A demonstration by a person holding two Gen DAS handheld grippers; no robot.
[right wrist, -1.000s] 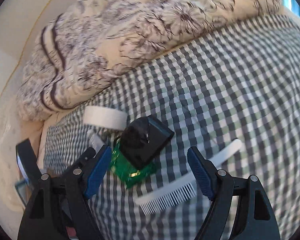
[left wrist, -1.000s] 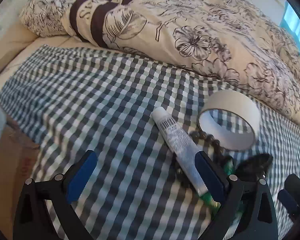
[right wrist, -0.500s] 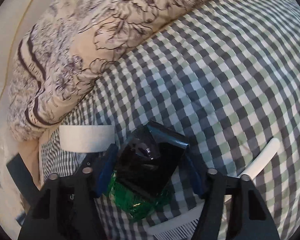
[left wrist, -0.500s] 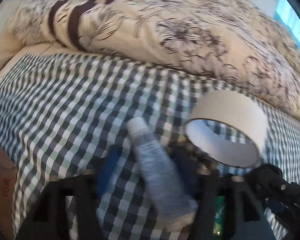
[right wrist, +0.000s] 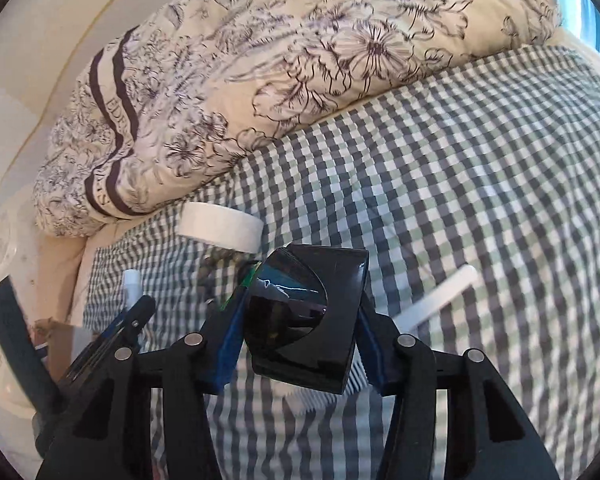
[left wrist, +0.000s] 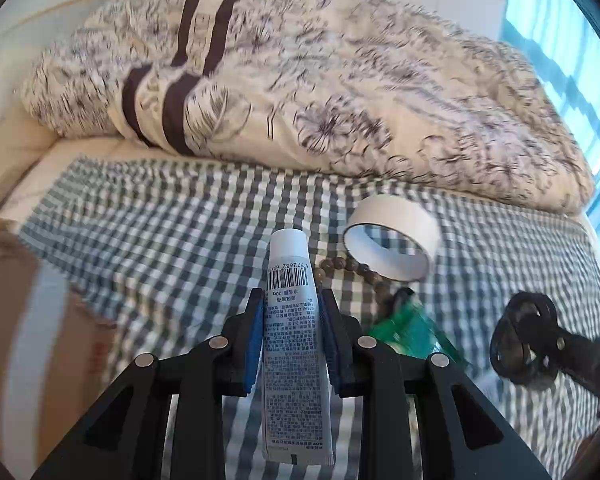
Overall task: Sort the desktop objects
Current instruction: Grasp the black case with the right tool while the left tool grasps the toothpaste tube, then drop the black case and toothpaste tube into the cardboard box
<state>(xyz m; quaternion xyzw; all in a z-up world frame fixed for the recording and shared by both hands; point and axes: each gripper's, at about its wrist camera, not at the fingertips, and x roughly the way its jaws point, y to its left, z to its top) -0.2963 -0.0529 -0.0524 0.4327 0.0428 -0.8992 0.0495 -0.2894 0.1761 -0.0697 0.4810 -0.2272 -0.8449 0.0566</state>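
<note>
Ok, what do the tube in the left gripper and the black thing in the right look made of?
Tube: soft plastic or laminate, matte white, printed barcode, flat crimped end. Black object: likely hard glossy plastic, with sharp mirror-like reflections on its curved face.

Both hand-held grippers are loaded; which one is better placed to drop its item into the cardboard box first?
Left, probably. The left hand-held gripper, shut on the white barcoded tube, has the brown cardboard box right beside it. The right hand-held gripper holds the glossy black case farther away.
</note>
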